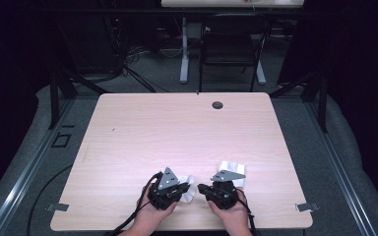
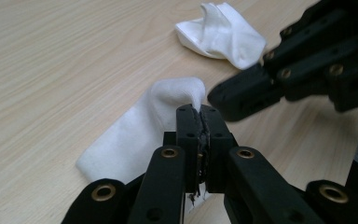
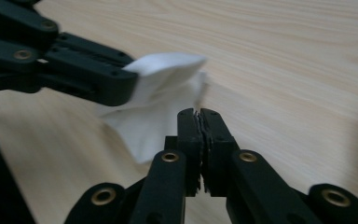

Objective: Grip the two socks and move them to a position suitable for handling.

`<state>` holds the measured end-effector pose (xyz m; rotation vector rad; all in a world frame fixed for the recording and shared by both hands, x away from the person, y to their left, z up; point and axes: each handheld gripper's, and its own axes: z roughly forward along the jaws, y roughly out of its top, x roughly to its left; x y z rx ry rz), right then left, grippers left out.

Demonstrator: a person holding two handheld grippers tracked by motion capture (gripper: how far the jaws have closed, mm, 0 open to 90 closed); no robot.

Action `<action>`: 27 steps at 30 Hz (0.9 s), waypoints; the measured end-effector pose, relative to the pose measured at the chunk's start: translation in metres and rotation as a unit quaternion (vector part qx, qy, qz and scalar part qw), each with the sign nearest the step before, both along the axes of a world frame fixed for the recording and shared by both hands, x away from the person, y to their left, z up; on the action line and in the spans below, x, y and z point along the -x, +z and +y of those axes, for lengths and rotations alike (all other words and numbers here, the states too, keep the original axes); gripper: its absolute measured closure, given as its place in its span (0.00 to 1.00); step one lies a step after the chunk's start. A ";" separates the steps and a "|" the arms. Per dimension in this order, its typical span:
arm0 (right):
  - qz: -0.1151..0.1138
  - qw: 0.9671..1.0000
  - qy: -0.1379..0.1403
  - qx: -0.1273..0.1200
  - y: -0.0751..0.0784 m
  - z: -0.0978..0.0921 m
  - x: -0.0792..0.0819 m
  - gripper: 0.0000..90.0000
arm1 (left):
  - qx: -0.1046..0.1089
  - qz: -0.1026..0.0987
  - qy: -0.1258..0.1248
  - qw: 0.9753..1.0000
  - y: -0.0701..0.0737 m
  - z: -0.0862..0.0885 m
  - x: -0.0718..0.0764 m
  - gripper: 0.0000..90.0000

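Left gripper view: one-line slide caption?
Left claw shut on a white sock on the wooden table; right claw alongside, second sock beyond.

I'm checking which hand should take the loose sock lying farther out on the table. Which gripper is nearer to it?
Right. The right gripper sits just below the far sock, almost against it. The left gripper is farther to its left, clamped on the near sock.
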<state>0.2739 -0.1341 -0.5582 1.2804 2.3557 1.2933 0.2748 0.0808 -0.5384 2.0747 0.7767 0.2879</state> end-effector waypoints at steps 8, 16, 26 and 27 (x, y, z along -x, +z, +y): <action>-0.017 0.996 0.048 0.068 -0.011 0.040 -0.006 1.00 | 0.018 0.003 0.023 1.000 0.006 0.028 -0.001 0.97; -0.005 0.996 0.054 0.075 -0.021 0.043 -0.010 1.00 | 0.036 0.002 0.046 0.998 0.011 0.050 -0.006 0.96; 0.000 0.992 0.062 0.107 -0.016 0.033 0.000 1.00 | 0.028 0.023 0.089 0.995 0.007 0.089 0.007 0.93; 0.001 0.991 0.066 0.112 -0.016 0.031 0.002 1.00 | 0.027 0.025 0.091 0.995 0.006 0.092 0.008 0.93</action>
